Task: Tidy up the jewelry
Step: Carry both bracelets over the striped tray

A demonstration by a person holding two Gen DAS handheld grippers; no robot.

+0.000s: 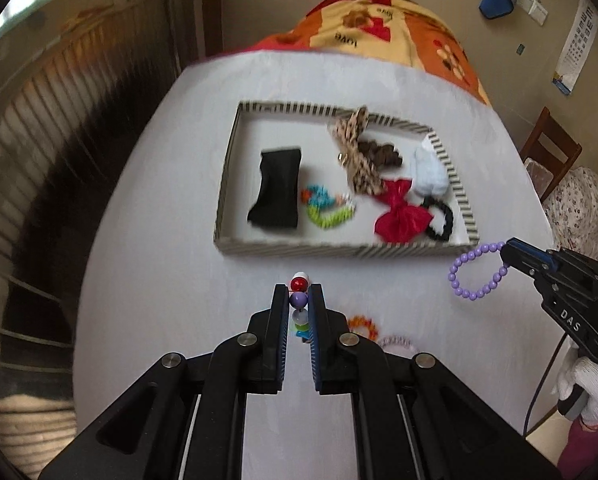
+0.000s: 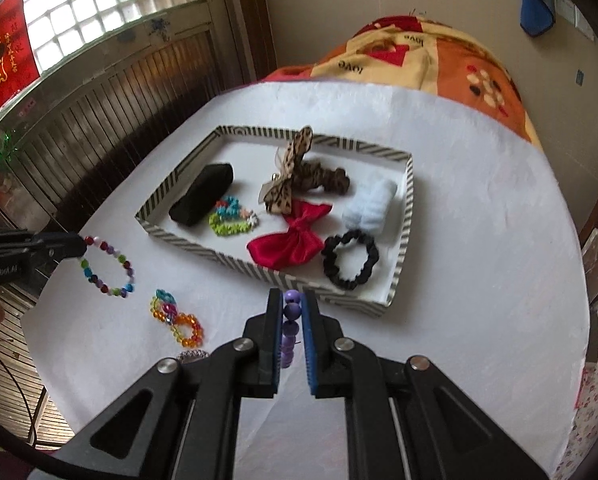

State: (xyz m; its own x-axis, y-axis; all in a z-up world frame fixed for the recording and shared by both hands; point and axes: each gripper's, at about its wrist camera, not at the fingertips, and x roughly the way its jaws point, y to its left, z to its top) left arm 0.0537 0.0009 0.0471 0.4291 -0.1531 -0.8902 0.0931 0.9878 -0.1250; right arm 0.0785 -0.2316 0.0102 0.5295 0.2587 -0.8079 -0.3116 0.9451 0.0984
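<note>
While each bracelet hangs half hidden between pads, left claw (image 1: 298, 292) clamps multicoloured bracelet (image 2: 109, 266), right claw (image 2: 292, 298) clamps purple bracelet (image 1: 477, 270), both near striped tray (image 2: 283, 276).

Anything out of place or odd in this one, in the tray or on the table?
One thing: the leopard-print bow stands partly up, its tip over the striped tray's far rim, while the other pieces lie flat. Some small bead bracelets lie loose on the table in front of the tray. Nothing looks spilled or damaged.
</note>
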